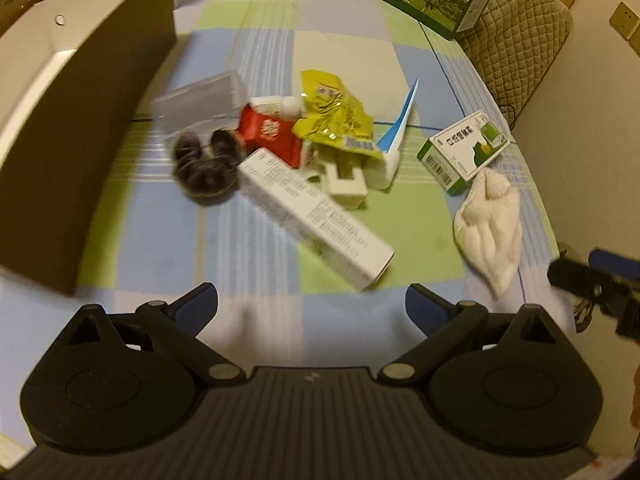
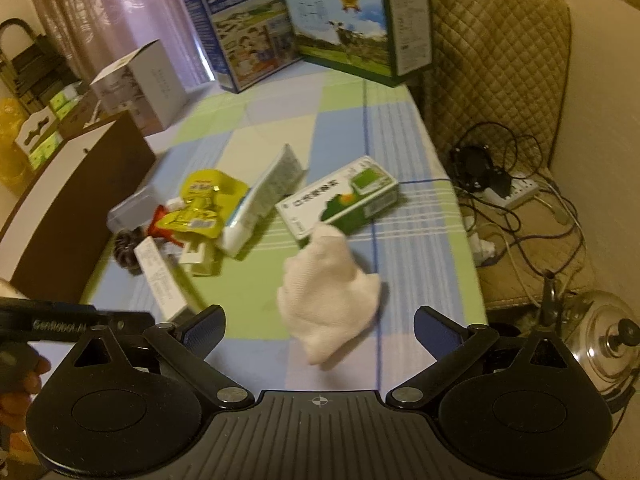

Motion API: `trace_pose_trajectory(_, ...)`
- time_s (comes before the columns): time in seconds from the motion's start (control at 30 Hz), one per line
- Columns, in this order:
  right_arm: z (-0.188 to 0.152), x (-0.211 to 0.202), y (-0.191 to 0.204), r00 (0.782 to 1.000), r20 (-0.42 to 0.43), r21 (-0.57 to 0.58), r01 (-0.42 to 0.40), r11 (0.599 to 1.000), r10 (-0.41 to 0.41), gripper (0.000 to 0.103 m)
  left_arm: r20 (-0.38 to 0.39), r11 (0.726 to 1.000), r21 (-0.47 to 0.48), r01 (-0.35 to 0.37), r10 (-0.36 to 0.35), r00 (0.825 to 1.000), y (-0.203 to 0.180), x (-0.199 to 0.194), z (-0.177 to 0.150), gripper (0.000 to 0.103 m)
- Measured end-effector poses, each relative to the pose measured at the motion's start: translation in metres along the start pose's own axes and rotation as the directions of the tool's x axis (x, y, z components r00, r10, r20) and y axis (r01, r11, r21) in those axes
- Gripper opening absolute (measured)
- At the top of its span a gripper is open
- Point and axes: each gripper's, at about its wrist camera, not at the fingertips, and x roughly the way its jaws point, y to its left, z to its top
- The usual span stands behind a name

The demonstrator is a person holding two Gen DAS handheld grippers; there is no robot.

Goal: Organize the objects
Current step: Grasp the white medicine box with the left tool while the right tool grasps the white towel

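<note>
Both tools stand empty with jaws spread wide: the left gripper (image 1: 312,304) at the table's near edge facing the long white carton (image 1: 316,216), the right gripper (image 2: 320,330) just short of the white sock (image 2: 330,284). The brown storage box (image 1: 80,132) lines the left edge of the checked tablecloth (image 1: 248,256). The green medicine box (image 2: 340,200) touches the sock's far end, while the yellow pouch (image 1: 332,116), red sachet (image 1: 272,132) and dark scrunchie (image 1: 204,164) overlap mid-table, so a grab there could drag neighbours along.

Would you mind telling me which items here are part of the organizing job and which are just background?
Job items:
- white sock
- green box
- long white box
- yellow pouch
- red pouch
- dark scrunchie
- clear case
- brown bin, likely the container

Background:
- milk cartons
- power strip
- kettle
- quilted chair
</note>
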Motion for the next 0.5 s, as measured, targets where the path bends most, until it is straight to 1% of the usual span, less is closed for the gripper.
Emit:
trace_pose_trajectory(0.2,0.005,0.002,-0.015,1.000,0.001,0.031,0.023,0.999,-0.023,0.096,0.000,1.000,-0.015,-0.011,0.011,1.000,-0.014,0.026,0.020,0.099)
trace_pose_trajectory(0.27,0.007,0.003,-0.020,1.000,0.001,0.038,0.030,0.999,-0.030,0.096,-0.009,1.000,-0.017,-0.022,0.022,1.000,-0.017,0.034,0.025,0.095)
trace_pose_trajectory(0.33,0.010,0.004,-0.024,0.999,0.001,0.047,0.036,0.998,-0.036,0.096,-0.014,0.999,-0.023,-0.030,0.029,0.999,-0.018,0.041,0.030,0.094)
trace_pose_trajectory(0.37,0.010,0.005,-0.025,0.999,0.001,0.050,0.035,0.998,-0.035,0.096,-0.016,0.999,-0.025,-0.037,0.036,0.999,-0.019,0.044,0.032,0.091)
trace_pose_trajectory(0.5,0.015,0.010,-0.027,1.000,0.006,0.048,0.007,0.999,-0.008,0.095,-0.019,0.997,-0.015,-0.069,0.069,0.997,-0.020,0.054,0.037,0.084)
